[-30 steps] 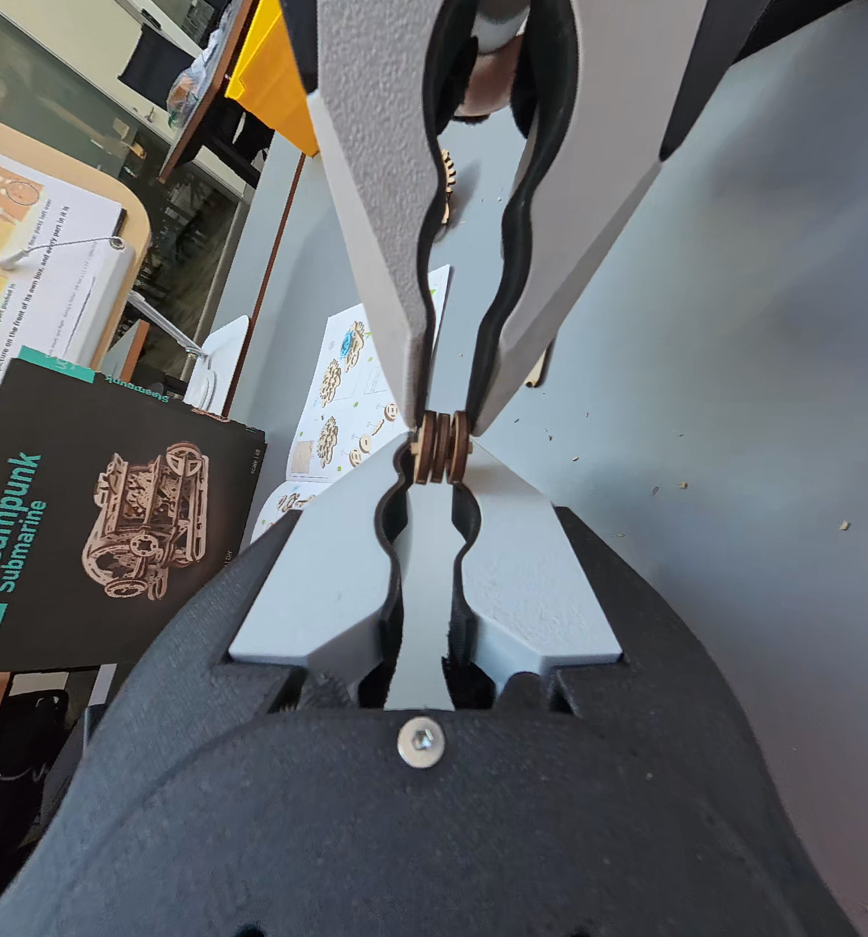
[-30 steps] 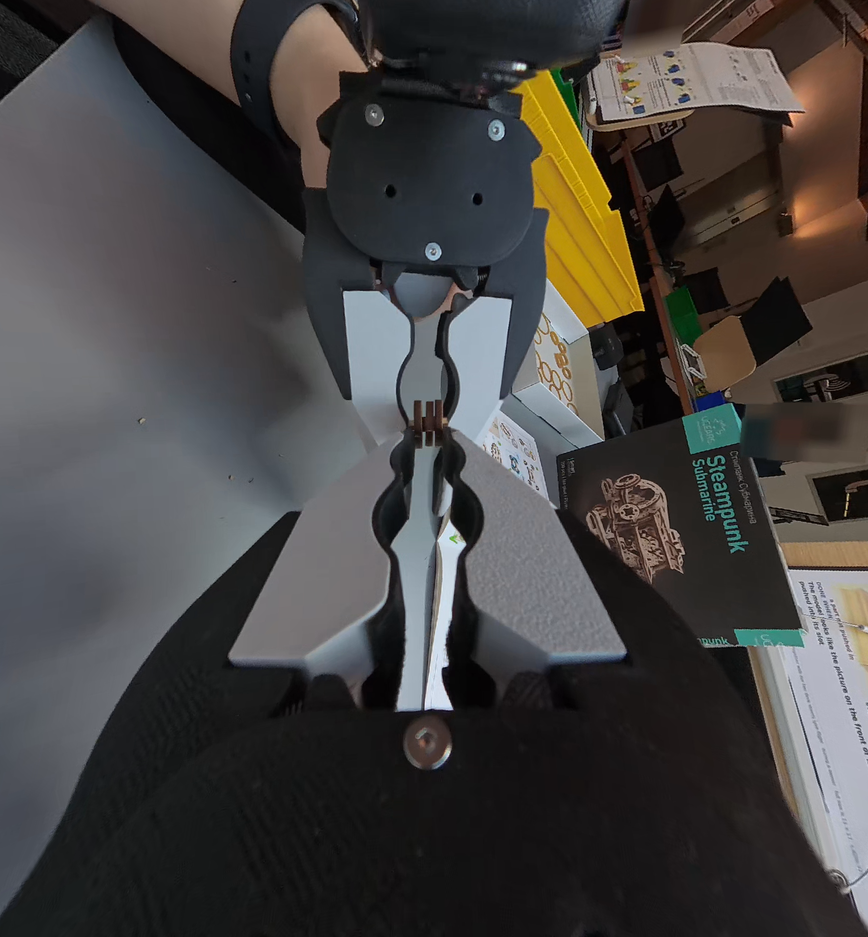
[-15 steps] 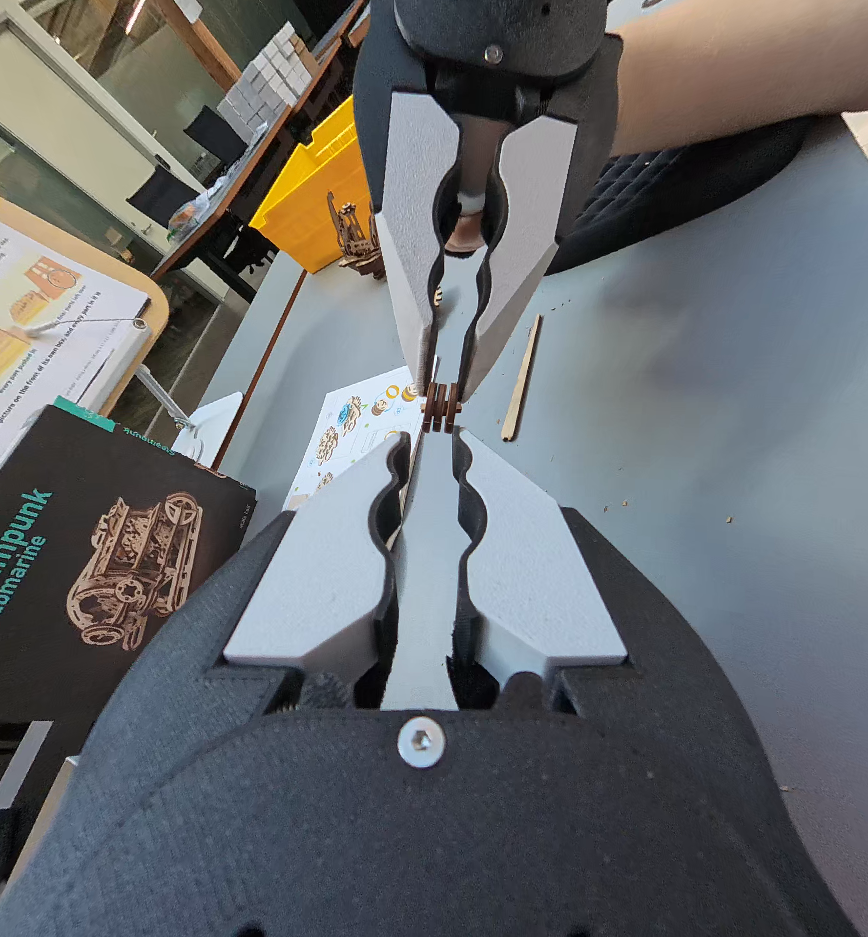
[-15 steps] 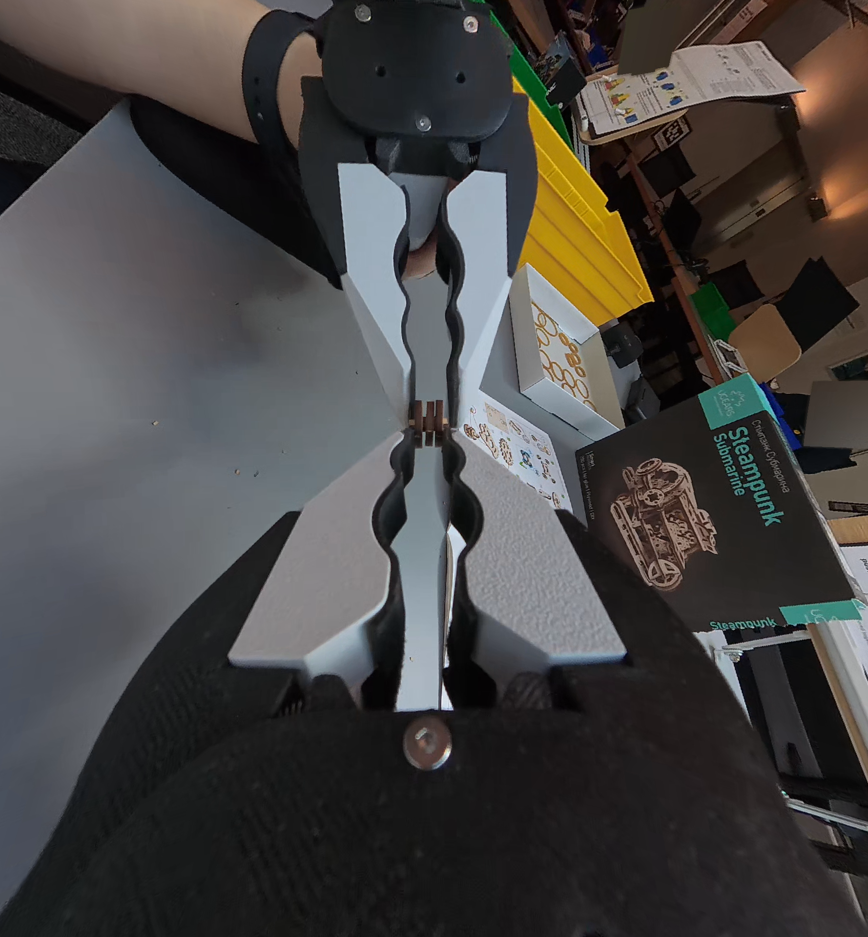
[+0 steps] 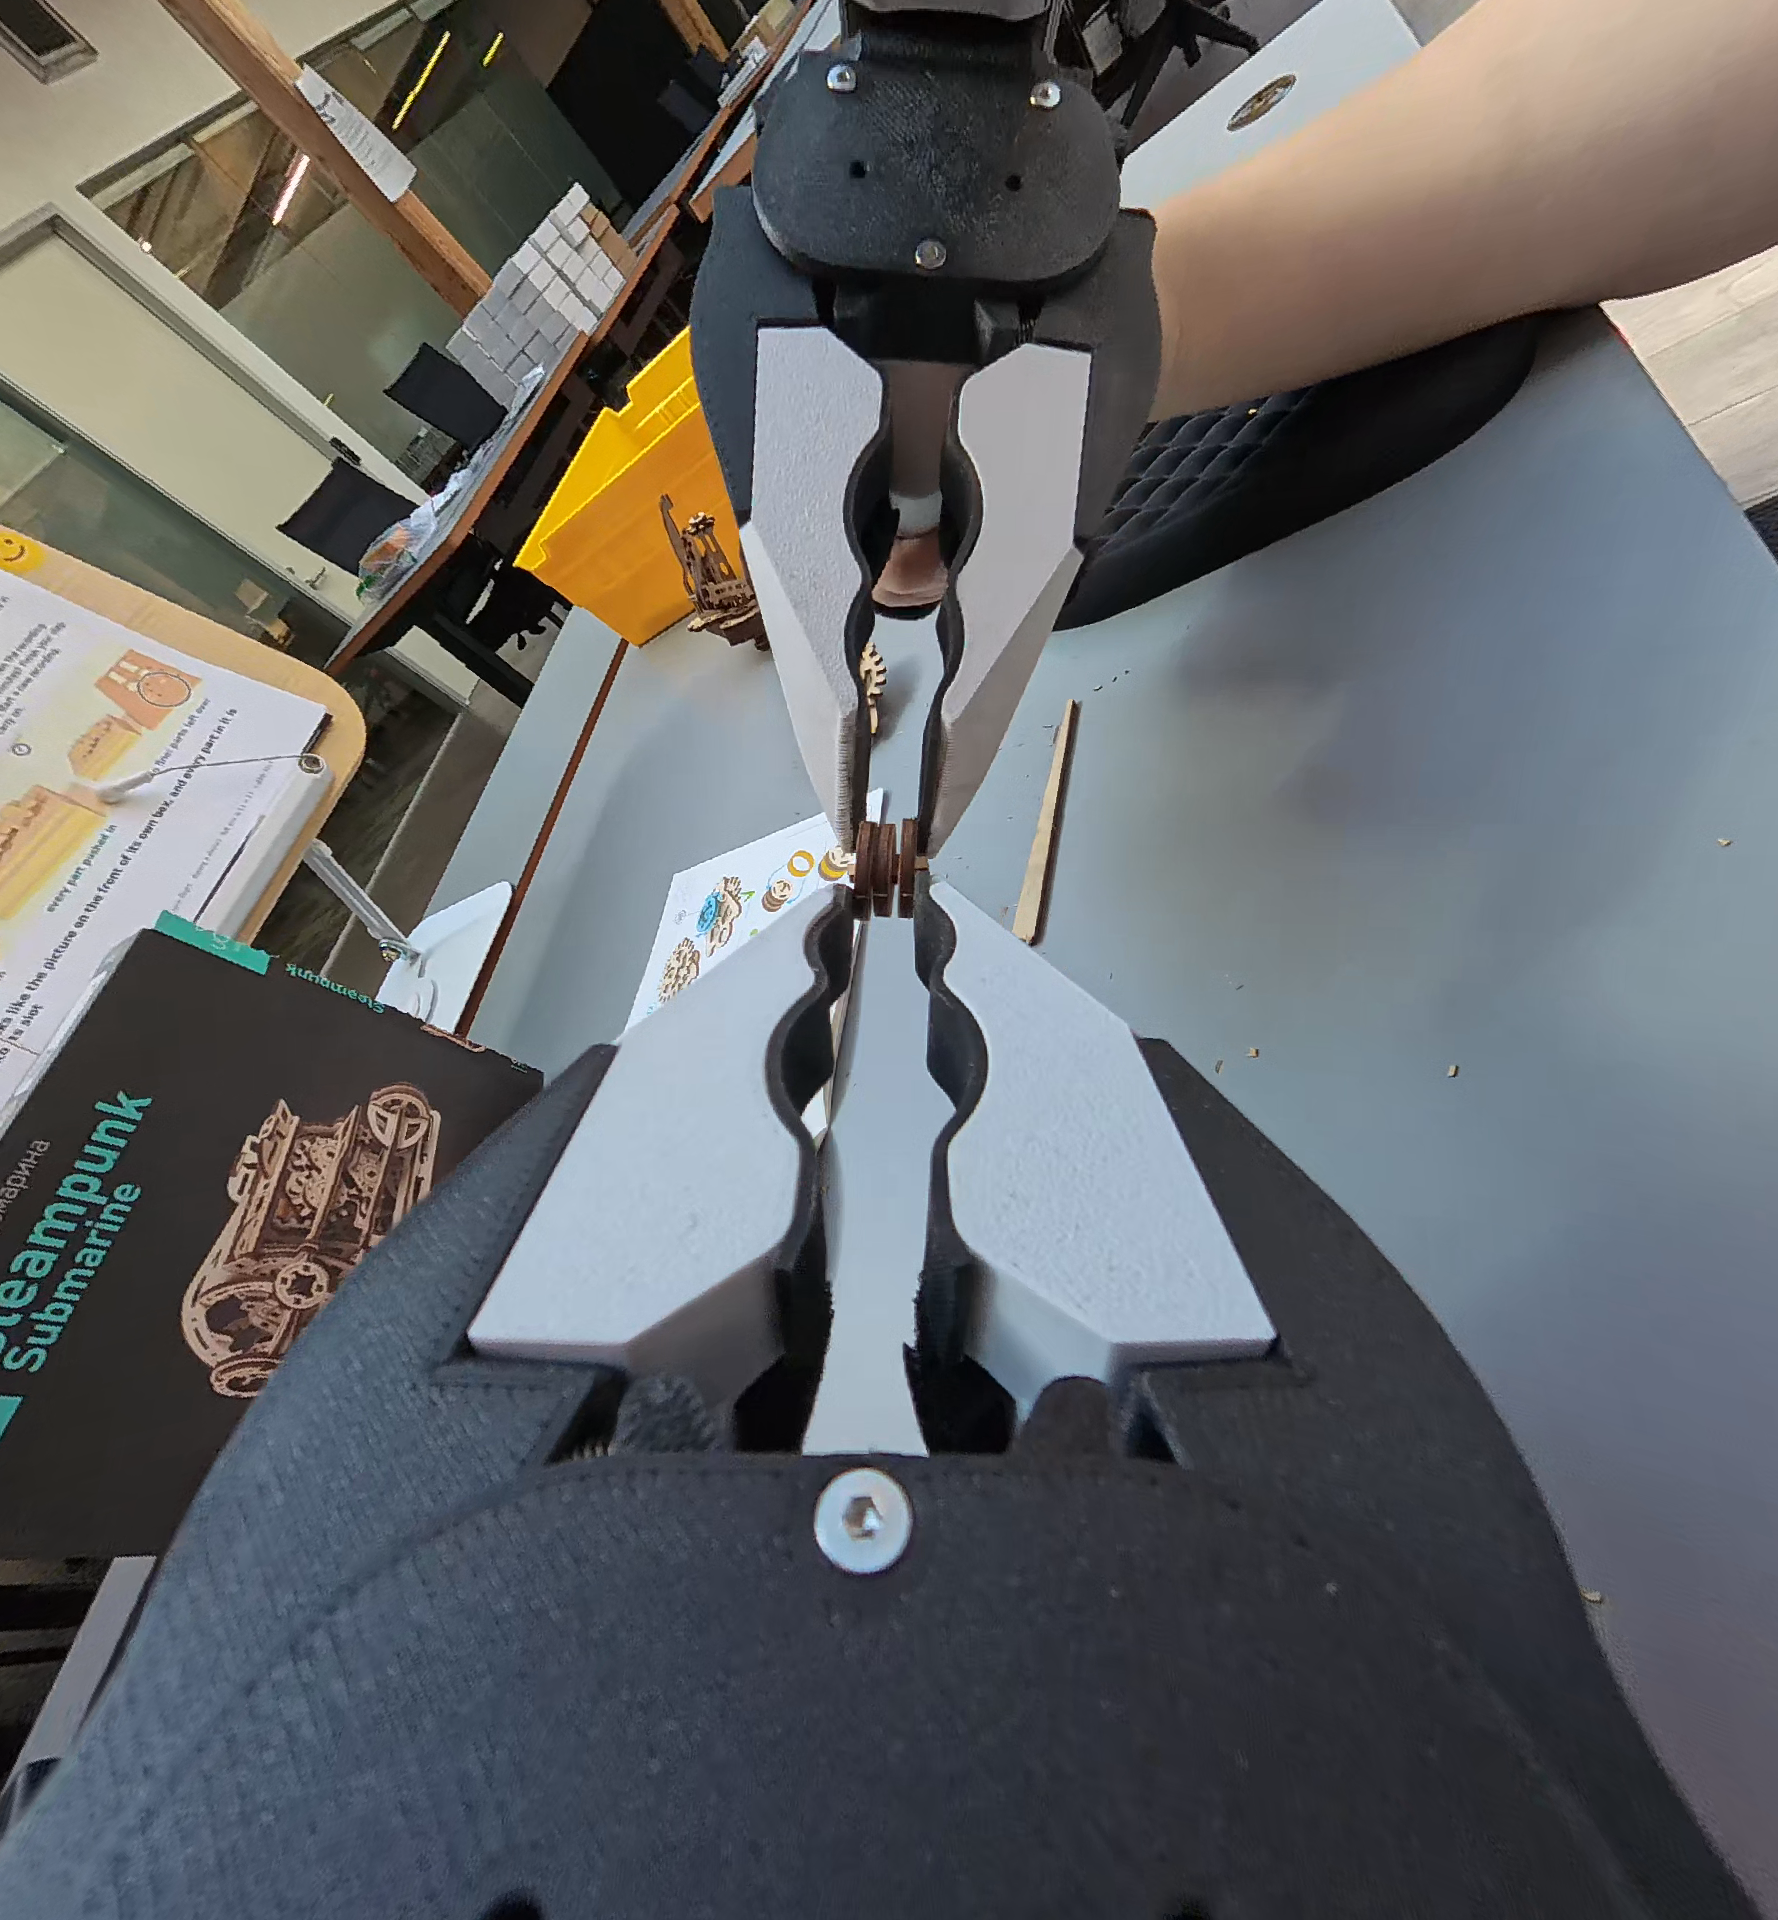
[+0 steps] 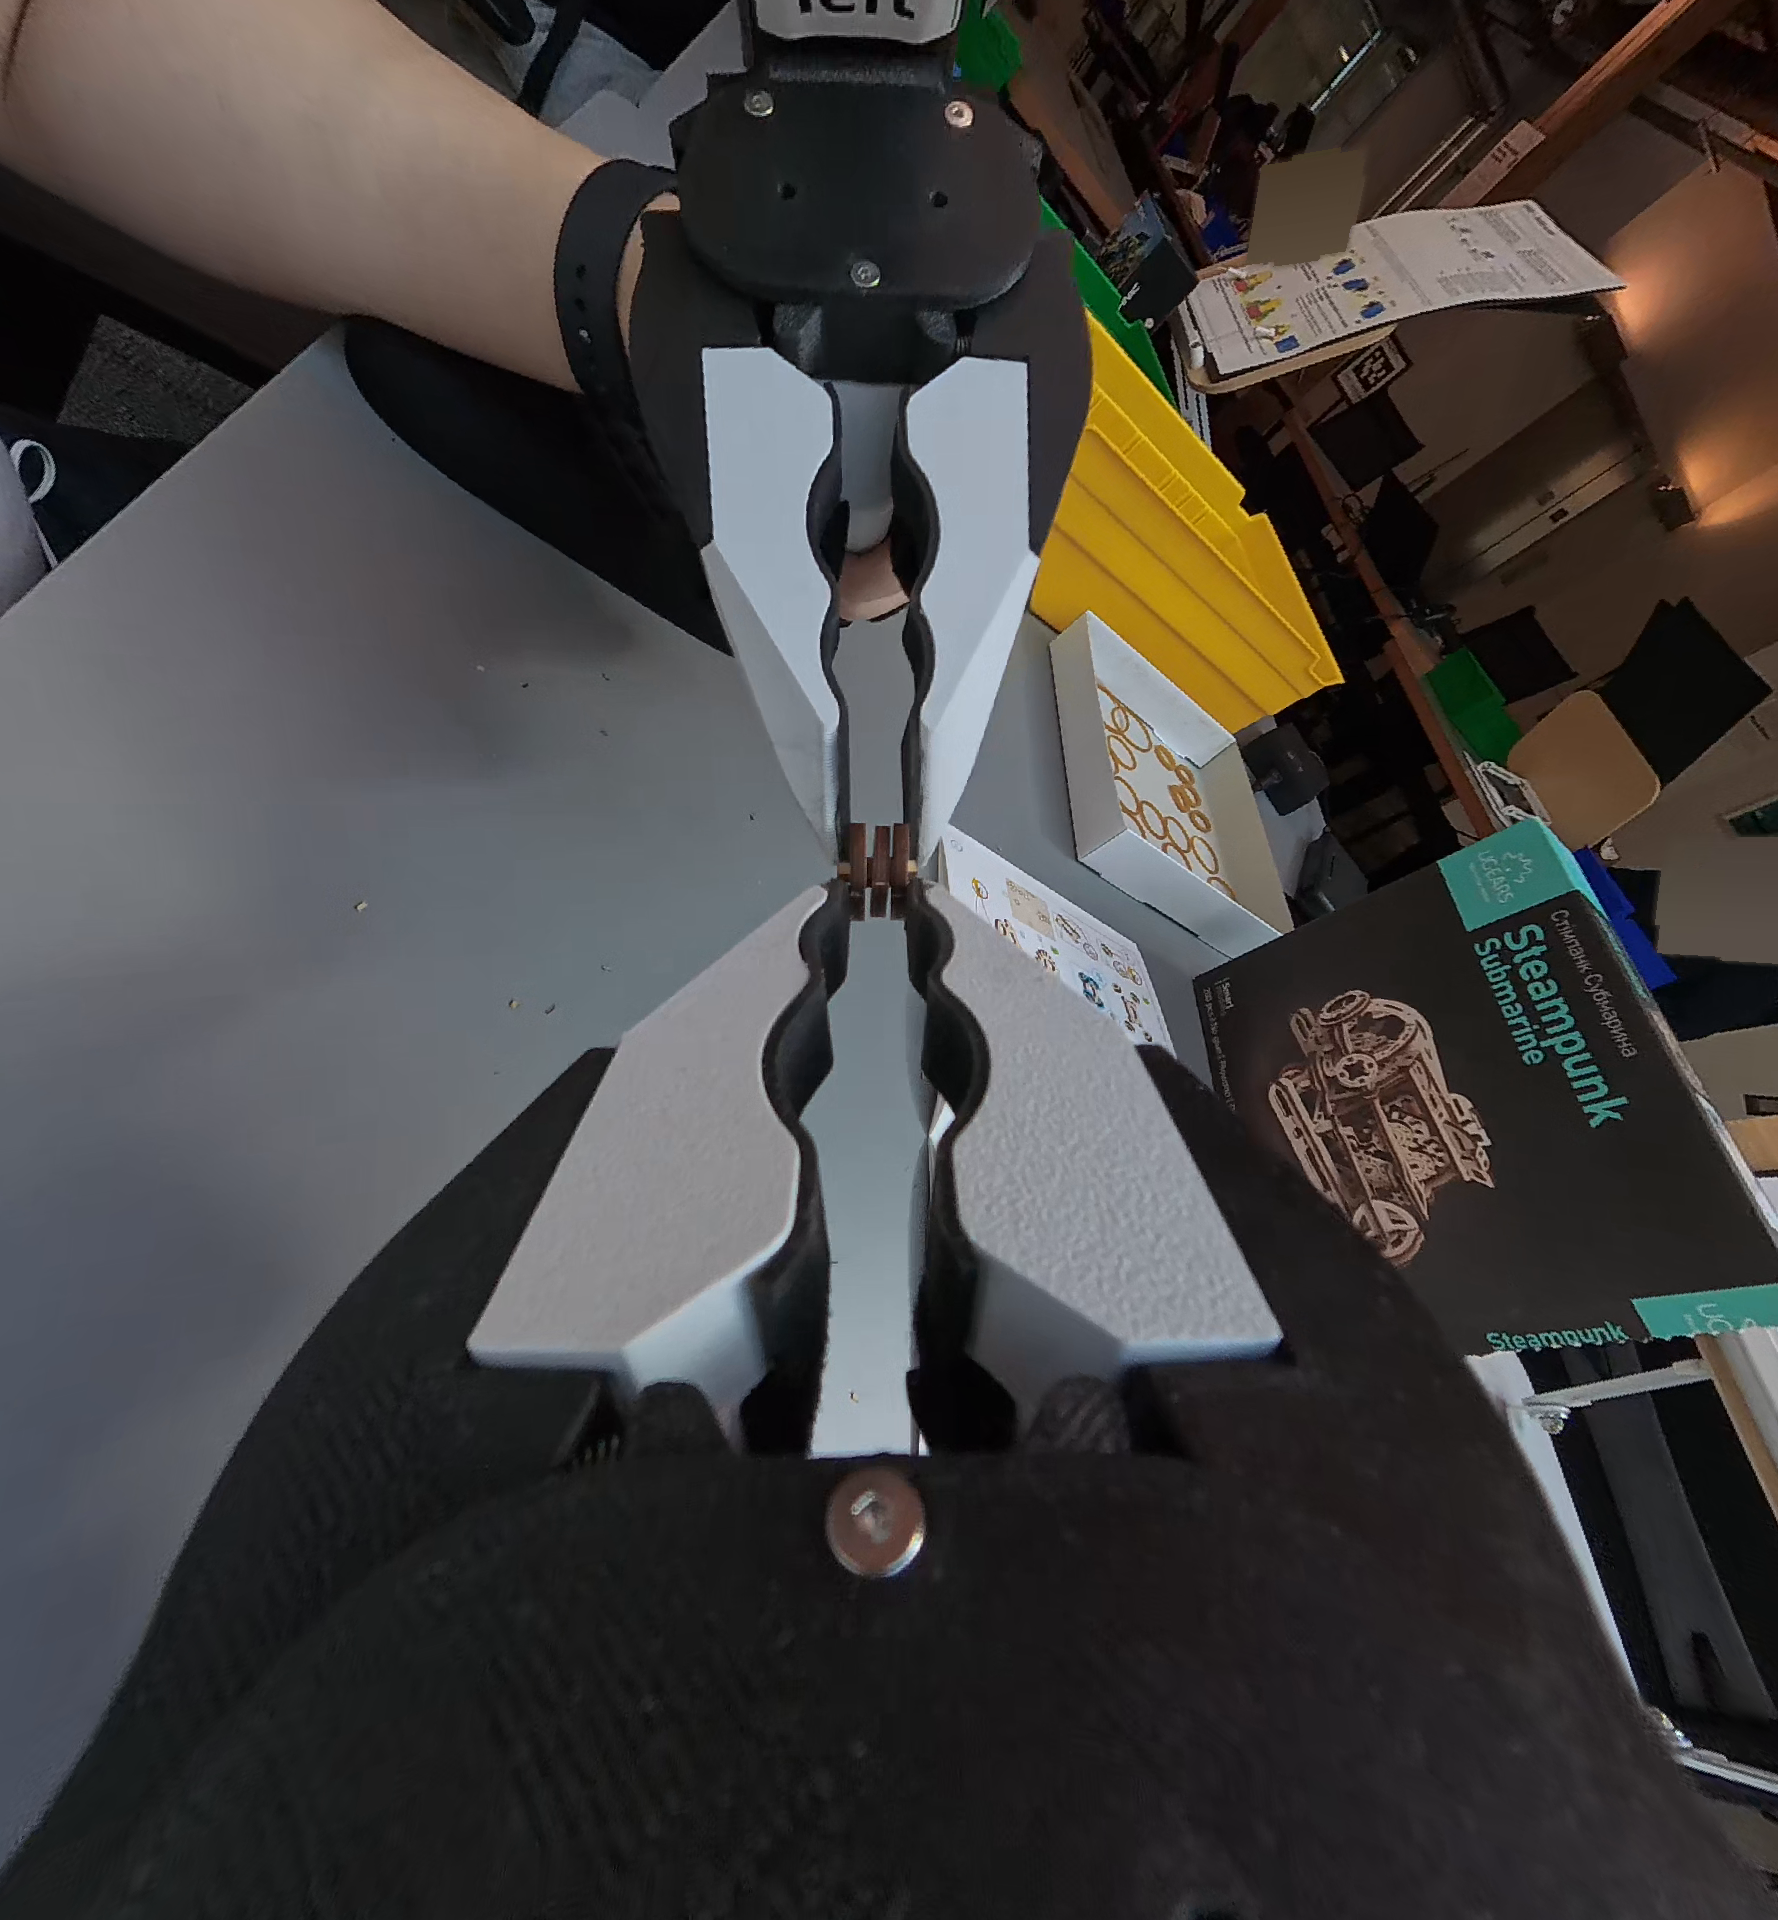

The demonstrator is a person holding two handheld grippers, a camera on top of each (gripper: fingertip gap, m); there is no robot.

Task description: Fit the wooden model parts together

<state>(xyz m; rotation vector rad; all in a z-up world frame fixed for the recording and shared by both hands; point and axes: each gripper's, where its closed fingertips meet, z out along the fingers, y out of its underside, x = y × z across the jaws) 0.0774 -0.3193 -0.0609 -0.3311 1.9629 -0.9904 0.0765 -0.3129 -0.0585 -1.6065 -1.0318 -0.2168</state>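
A small stack of three wooden discs on a pin [image 5: 885, 871] hangs above the grey table [image 5: 1436, 883], gripped from both sides. My left gripper [image 5: 885, 906] is shut on its near edge. My right gripper [image 5: 887, 831] faces it tip to tip and is shut on the far edge. In the right wrist view the same disc stack [image 6: 874, 871] sits between my right gripper [image 6: 874, 906] and my left gripper [image 6: 874, 836]. A person's forearm shows behind each far gripper.
A black kit box [image 5: 189, 1226] [image 6: 1487, 1091] lies beside a printed instruction sheet [image 5: 750, 914] [image 6: 1061, 956]. A wooden stick [image 5: 1046, 821], a loose gear [image 5: 871, 675] and a small wooden model [image 5: 708, 571] are on the table. Yellow bins [image 6: 1155, 540] and a white box of wooden rings [image 6: 1145, 769] stand at the edge. The tips of both grippers are at nearly the same place.
Both grippers stay clamped tip to tip on the disc stack. Both have tilted, so each view now shows the whole opposite gripper and more of the room behind it.
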